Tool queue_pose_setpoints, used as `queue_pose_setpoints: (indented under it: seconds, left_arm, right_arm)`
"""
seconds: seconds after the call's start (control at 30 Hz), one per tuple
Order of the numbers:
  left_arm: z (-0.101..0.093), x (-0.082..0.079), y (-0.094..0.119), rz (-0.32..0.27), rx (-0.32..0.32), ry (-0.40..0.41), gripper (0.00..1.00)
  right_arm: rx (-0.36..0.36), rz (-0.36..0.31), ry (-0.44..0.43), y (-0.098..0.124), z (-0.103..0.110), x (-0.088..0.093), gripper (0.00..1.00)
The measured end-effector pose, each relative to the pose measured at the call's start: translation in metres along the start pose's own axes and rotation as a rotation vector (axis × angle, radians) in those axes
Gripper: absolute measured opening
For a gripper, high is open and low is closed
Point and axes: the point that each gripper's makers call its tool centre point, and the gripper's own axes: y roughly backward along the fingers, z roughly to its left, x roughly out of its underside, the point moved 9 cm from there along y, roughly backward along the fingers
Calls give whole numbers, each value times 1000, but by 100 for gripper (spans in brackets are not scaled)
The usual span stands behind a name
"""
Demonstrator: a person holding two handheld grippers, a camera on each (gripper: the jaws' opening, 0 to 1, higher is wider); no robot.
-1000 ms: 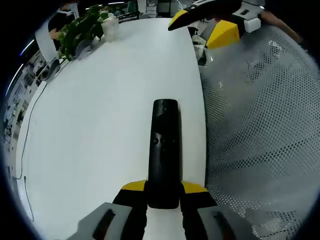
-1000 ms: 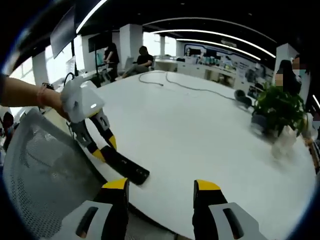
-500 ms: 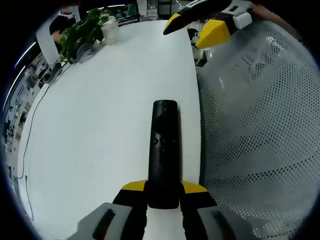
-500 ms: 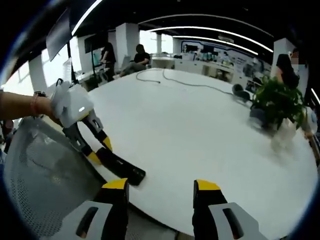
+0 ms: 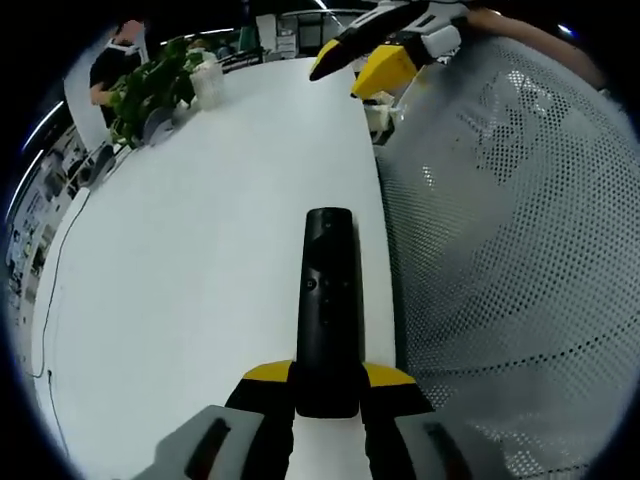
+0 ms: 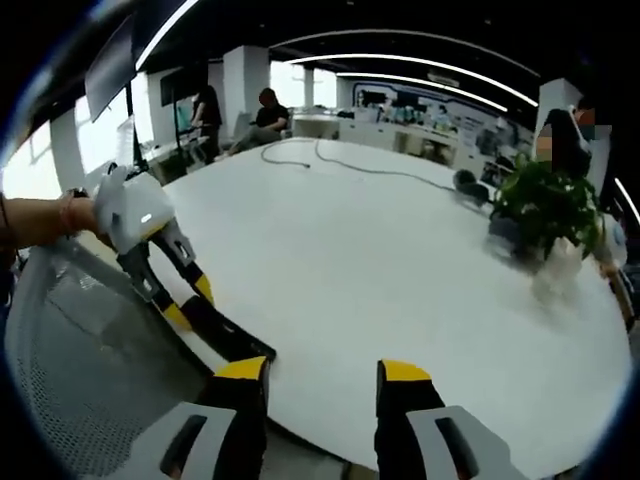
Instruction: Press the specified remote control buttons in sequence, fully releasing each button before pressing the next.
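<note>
A long black remote control [image 5: 328,305] runs up the middle of the left gripper view, its near end clamped between the yellow tips of my left gripper [image 5: 327,377], which is shut on it. Its small buttons face up. The remote hangs over the white table [image 5: 200,250] close to the table's edge. In the right gripper view the left gripper [image 6: 185,303] holds the same remote [image 6: 228,336] at the lower left. My right gripper [image 6: 323,374] stands open with nothing between its fingers; in the left gripper view the right gripper [image 5: 365,50] shows at the top.
A grey mesh chair back [image 5: 500,250] lies right beside the table edge. A potted plant [image 6: 545,210] and a white vase stand at the far side, and a black cable [image 6: 340,165] trails across the table. People sit in the background.
Both views have shifted slightly with the hands. The right gripper's jaws stand a little closer together and lower over the table edge. The remote stays clamped in the left gripper.
</note>
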Motion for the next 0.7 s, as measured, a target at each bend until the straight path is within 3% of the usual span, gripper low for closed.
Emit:
queue_pose_setpoints:
  seconds: [0.7]
  left_arm:
    - [0,1,1,-10,8,-25,25]
  right_arm:
    - [-214,212,188,-15,25,-1,8]
